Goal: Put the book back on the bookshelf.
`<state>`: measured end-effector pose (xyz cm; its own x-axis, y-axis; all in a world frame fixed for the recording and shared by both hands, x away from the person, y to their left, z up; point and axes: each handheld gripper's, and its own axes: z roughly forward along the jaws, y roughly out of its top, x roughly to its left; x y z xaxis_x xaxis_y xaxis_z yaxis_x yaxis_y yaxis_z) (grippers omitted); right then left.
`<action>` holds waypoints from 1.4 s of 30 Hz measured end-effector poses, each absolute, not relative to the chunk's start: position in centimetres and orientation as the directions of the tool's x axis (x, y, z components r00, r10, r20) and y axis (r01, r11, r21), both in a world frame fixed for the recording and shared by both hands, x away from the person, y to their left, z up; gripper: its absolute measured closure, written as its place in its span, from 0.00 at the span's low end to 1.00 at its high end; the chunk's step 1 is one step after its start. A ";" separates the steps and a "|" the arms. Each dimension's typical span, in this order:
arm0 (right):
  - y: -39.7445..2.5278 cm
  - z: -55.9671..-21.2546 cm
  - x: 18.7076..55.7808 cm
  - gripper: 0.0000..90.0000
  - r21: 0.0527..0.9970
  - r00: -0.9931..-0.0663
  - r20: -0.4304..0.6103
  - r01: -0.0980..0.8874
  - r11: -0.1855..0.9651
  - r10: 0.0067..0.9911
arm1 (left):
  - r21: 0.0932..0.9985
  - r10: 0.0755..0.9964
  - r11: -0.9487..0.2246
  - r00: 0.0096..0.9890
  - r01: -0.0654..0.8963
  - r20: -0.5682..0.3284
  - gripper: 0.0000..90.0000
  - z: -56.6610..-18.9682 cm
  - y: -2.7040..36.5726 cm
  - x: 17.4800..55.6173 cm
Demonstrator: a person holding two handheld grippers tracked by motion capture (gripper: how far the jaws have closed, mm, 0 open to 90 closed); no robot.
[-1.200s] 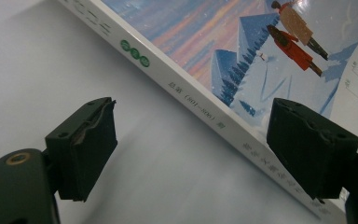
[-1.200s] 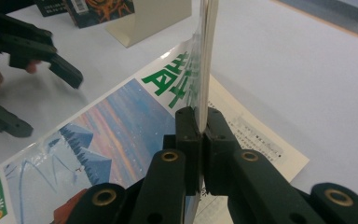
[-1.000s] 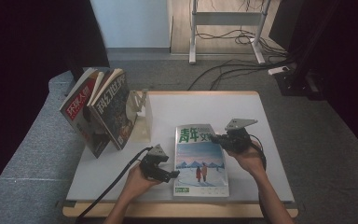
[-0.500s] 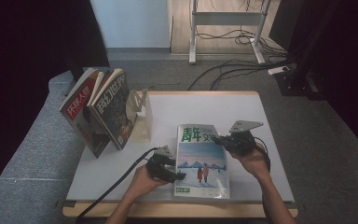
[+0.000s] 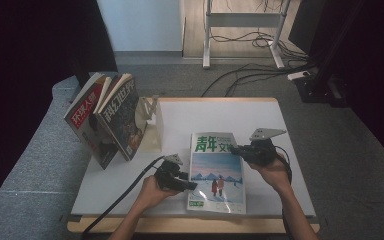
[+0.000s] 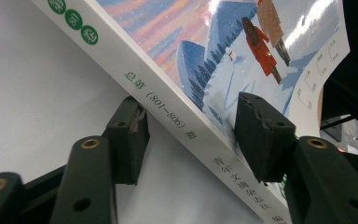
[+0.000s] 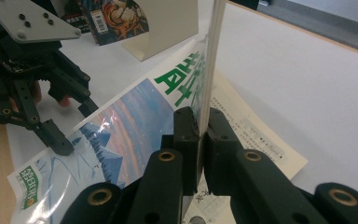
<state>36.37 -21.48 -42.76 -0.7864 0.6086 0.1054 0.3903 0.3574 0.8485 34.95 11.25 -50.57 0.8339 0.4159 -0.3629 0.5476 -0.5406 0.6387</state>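
- While the person leans in from the near edge, a magazine (image 5: 216, 172) with green characters and a snowy cover picture lies near the front of the white table (image 5: 190, 120), between the two hands.
- At its right edge the right gripper (image 5: 236, 149) has its jaws pressed together on the front cover, pinching that leaf and raising it off the pages beneath; the right gripper view shows the cover (image 7: 205, 74) standing on edge between the black pads, with a printed inner page (image 7: 256, 135) bared beside it.
- By the lower left edge sits the left gripper (image 5: 192, 186), low on the table; in its own view the jaws are spread, one on the tabletop side of the spine (image 6: 186, 135) and one over the cover, with gaps showing, so nothing is clamped.
- Farther back on the left, two other magazines (image 5: 107, 117) stand upright, leaning against a pale bookend (image 5: 152, 125), well apart from the work.
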 end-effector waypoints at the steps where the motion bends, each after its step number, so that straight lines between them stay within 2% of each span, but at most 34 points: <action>1: -21.6 -42.8 36.4 0.92 0.847 -0.785 0.108 0.394 0.357 0.610 | 0.644 0.410 -0.539 0.837 0.543 -0.362 0.54 -50.5 11.3 34.9; 5: -21.9 -43.0 36.7 0.91 0.843 -0.766 0.119 0.414 0.344 0.631 | 0.659 0.385 -0.546 0.854 0.517 -0.350 0.60 -50.2 11.0 34.5; 12: -21.8 -43.0 37.0 0.93 0.845 -0.750 0.102 0.411 0.341 0.653 | 0.667 0.378 -0.538 0.855 0.515 -0.356 0.63 -50.0 11.2 34.6; 19: -21.8 -42.5 37.5 0.95 0.865 -0.740 0.104 0.397 0.307 0.664 | 0.708 0.403 -0.497 0.856 0.501 -0.323 0.67 -49.1 11.8 35.2; 30: -21.0 -39.2 38.3 0.94 0.892 -0.746 0.036 0.325 0.315 0.665 | 0.785 0.449 -0.455 0.870 0.421 -0.206 0.70 -48.0 12.5 36.2; 42: -21.5 -40.9 38.3 0.91 0.883 -0.753 0.101 0.369 0.291 0.650 | 0.798 0.453 -0.450 0.873 0.400 -0.182 0.72 -48.6 13.3 35.0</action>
<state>38.33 -21.48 -40.94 -0.7533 0.6499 0.1005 0.3686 0.2906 0.8830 34.96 13.29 -48.64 0.8727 0.4533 -0.1816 0.4000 -0.4505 0.7981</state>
